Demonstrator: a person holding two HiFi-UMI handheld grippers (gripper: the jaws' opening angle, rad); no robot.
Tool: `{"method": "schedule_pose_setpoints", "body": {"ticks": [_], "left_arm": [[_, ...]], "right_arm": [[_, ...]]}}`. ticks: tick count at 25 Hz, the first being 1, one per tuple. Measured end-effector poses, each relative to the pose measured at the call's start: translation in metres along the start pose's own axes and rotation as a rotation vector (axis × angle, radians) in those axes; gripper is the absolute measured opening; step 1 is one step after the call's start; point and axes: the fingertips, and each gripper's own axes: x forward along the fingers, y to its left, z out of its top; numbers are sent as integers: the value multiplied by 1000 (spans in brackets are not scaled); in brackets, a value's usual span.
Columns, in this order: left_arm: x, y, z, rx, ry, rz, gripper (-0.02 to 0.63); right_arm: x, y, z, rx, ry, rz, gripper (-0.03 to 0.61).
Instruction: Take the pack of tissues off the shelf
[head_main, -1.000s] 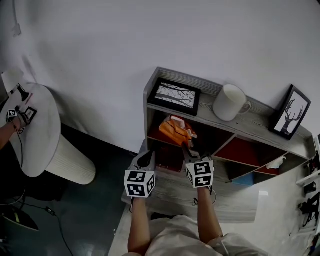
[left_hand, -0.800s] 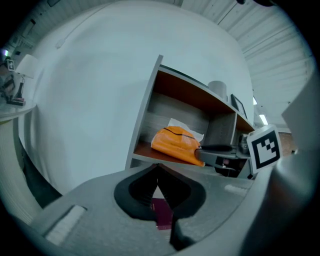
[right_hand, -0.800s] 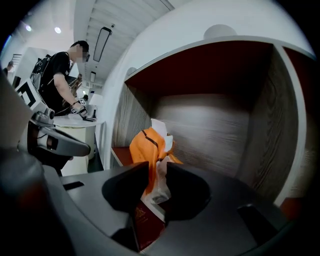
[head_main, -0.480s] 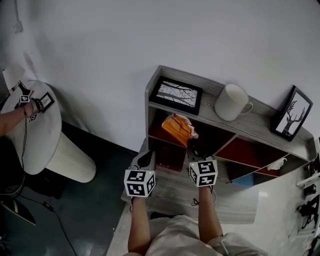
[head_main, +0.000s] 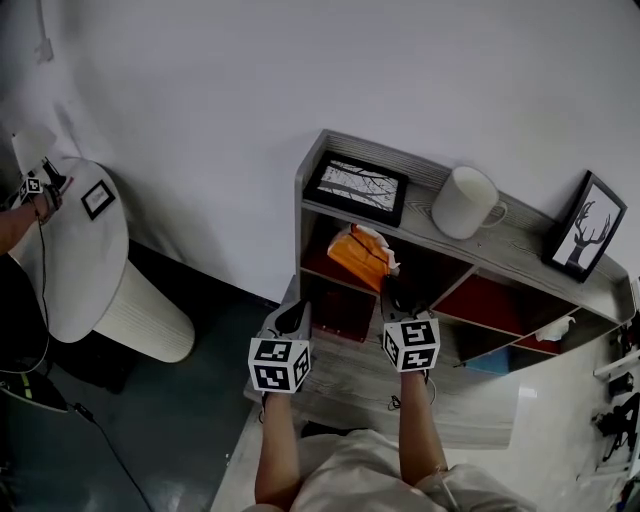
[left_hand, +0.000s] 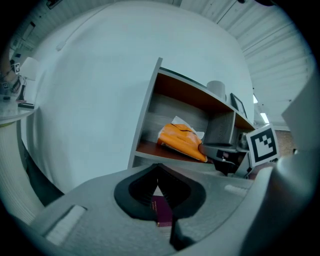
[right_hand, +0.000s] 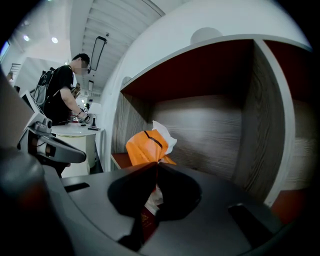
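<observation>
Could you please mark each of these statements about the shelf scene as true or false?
1. The pack lies in the top-left compartment of the shelf. True.
2. The right gripper is shut on the pack. True; its jaws have just closed on the pack's near edge.
3. The left gripper holds the mug. False: the left gripper is shut and empty in front of the shelf, and the mug stands on top.
4. The deer picture stands at the left end of the shelf top. False: the deer picture is at the right end.
</observation>
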Motion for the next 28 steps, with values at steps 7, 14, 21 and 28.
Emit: {"method": "schedule_pose_setpoints", "body": {"ticks": [7, 14, 21, 28], "left_arm": [[-15, 4, -10, 20, 21, 30, 8], [-37, -1, -10, 61, 26, 51, 9], [-60, -10, -25, 73, 46, 56, 8], [-72, -37, -37, 106, 56, 15, 8]], "right_arm": [[-12, 5, 7, -29, -19, -6, 20], [-31, 13, 11, -39, -34, -21, 20], [-63, 25, 5, -31, -44, -35, 20], [-98, 24, -7, -29, -46, -64, 20]]}}
